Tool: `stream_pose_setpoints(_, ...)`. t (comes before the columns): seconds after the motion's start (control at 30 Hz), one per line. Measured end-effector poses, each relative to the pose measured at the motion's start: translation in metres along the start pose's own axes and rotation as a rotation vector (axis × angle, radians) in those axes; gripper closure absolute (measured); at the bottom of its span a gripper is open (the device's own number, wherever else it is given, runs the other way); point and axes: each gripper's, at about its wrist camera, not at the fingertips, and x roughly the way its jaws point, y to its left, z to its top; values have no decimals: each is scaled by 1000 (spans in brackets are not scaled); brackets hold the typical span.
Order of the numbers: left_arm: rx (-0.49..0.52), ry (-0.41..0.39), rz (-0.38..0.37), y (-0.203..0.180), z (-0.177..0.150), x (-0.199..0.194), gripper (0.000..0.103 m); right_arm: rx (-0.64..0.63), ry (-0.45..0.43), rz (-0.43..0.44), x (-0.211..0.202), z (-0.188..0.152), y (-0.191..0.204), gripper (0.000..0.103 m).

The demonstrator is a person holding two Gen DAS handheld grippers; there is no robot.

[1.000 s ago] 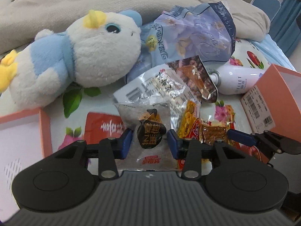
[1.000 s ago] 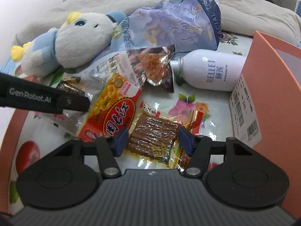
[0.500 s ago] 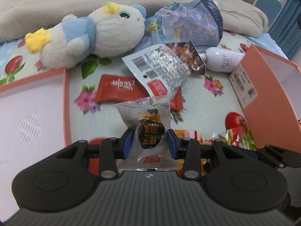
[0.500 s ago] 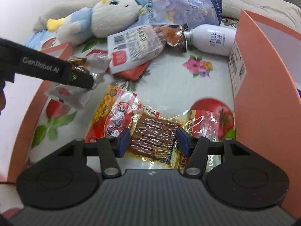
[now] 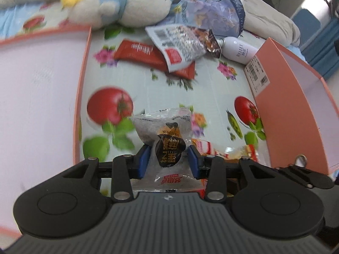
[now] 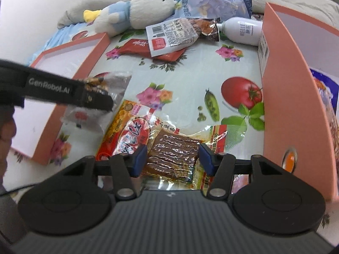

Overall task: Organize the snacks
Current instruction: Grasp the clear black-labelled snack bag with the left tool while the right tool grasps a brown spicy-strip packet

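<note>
My left gripper [image 5: 168,158] is shut on a clear snack packet [image 5: 161,127] with a black label, held above the floral sheet. In the right wrist view the same left gripper [image 6: 101,103] and its packet [image 6: 118,82] hang beside the left orange box [image 6: 53,122]. My right gripper [image 6: 172,156] is shut on a brown dried-tofu packet [image 6: 173,146]. A yellow-and-red snack packet [image 6: 127,131] hangs against the tofu packet's left side. The tall right orange box [image 6: 286,84] stands just right of this gripper.
A plush toy [image 6: 144,8], a tissue pack [image 6: 216,2], a white bottle [image 6: 241,31], a barcode-labelled snack bag [image 6: 173,33] and a red packet [image 6: 137,46] lie at the far end. A snack bag [image 6: 324,97] sits inside the right box. The fruit-print sheet [image 6: 190,84] lies between the boxes.
Both grippers have drawn back from the pile with their packets. The plush toy and far snacks now look smaller, and both orange boxes have come further into view.
</note>
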Motion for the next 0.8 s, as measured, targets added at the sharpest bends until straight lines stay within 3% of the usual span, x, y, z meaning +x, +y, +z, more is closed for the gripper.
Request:
stream_pose_setpoints(0.1,-41,6,-6,5,-13,-3,58,4,-8,-19,-2,-3,3,45)
stream_pose_setpoints(0.13,-52,9,-6,6,-16,-4,58,2,-7,-35,-2,-4,5,40)
stream_pose_setpoints(0.2,-77,10,-4,9,-24,-5,58,14,-27,-55,-2,-6,6,16)
stream_pose_setpoints(0.5,-119,24,11,16,-43,-11,58,-50,-17,-93,13,-21,15,14)
stream_pose_setpoints(0.57,-131,23,12,18,-43,-12,58,-62,-31,-93,13,-25,16,15)
stream_pose_setpoints(0.63,-131,23,14,19,-43,-12,58,-68,-37,-83,11,-26,16,24)
stream_pose_setpoints(0.67,-130,22,14,19,-43,-12,58,-70,-36,-80,10,-25,17,36)
stream_pose_setpoints(0.7,-128,21,14,19,-43,-13,58,-71,-32,-82,8,-24,19,41)
stream_pose_setpoints(0.8,-123,13,19,17,-43,-16,58,-77,-22,-80,7,-21,21,44)
